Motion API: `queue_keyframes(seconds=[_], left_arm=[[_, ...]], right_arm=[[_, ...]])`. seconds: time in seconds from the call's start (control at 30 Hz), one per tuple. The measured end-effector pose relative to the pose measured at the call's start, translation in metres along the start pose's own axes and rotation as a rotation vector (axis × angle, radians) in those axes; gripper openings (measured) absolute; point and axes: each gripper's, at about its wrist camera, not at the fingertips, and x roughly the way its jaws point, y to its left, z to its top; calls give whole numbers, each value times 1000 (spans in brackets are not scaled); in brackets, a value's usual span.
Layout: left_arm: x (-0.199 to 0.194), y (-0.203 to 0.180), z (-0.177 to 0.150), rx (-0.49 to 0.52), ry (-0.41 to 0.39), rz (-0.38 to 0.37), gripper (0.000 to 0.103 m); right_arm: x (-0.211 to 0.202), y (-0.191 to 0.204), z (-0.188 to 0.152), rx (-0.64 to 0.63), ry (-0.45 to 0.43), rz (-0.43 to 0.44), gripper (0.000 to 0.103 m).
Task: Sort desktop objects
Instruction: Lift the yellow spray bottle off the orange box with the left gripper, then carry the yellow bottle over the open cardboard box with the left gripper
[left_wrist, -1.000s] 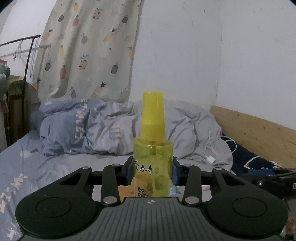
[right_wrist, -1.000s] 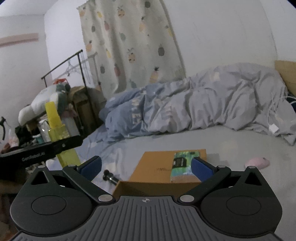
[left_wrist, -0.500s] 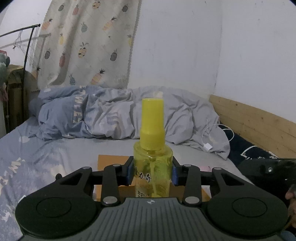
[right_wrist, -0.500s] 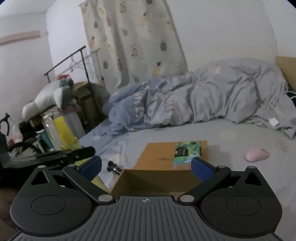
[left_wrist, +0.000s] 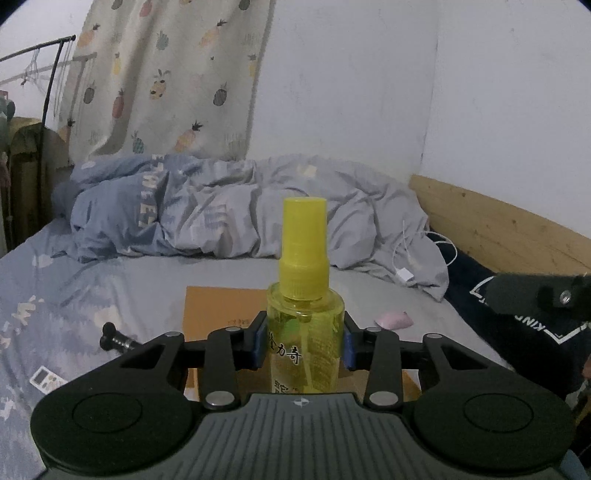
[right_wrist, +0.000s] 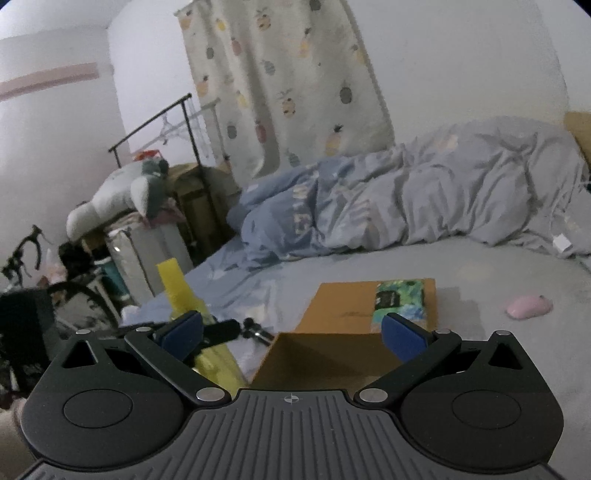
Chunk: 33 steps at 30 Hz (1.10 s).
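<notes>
Now the yellow spray bottle is held upright between the blue pads of the left gripper, whose fingers are clenched on its transparent body just below the yellow cap. Compared with half a second ago and a second ago, the bottle is gripped in the same way, but more of the bed is seen beneath it, and the open cardboard box is now shown directly behind and below the bottle. In the right wrist view the same bottle is seen tilted at the left, just beside the box, closer to it than it was a second ago. The right gripper is kept spread wide with nothing between its fingers, and it is held over the near edge of the box, as in the earlier frames. A green printed packet is seen lying at the far right corner of the box. A pink mouse rests on the sheet to the right of the box, apart from it, and a small black and metal part lies on the sheet to the left of the box. A small white remote-like device is seen on the bed at the left of the left wrist view.
</notes>
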Motion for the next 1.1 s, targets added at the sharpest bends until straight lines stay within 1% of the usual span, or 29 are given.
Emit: queue_keyframes(seconds=[0.17, 0.3, 0.67, 0.77, 1.1], left_arm=[[4, -2, -7, -1, 32, 7, 39], [15, -3, -16, 4, 76, 17, 39], [54, 0, -48, 11, 208, 53, 39], [61, 1, -53, 7, 233, 61, 38], [84, 3, -60, -3, 292, 83, 38]], right_arm=[[-4, 7, -2, 1, 12, 34, 103], [3, 7, -9, -28, 31, 3, 103], [37, -19, -50, 11, 139, -60, 103], [46, -30, -59, 54, 168, -63, 103], [63, -56, -70, 92, 207, -93, 103]])
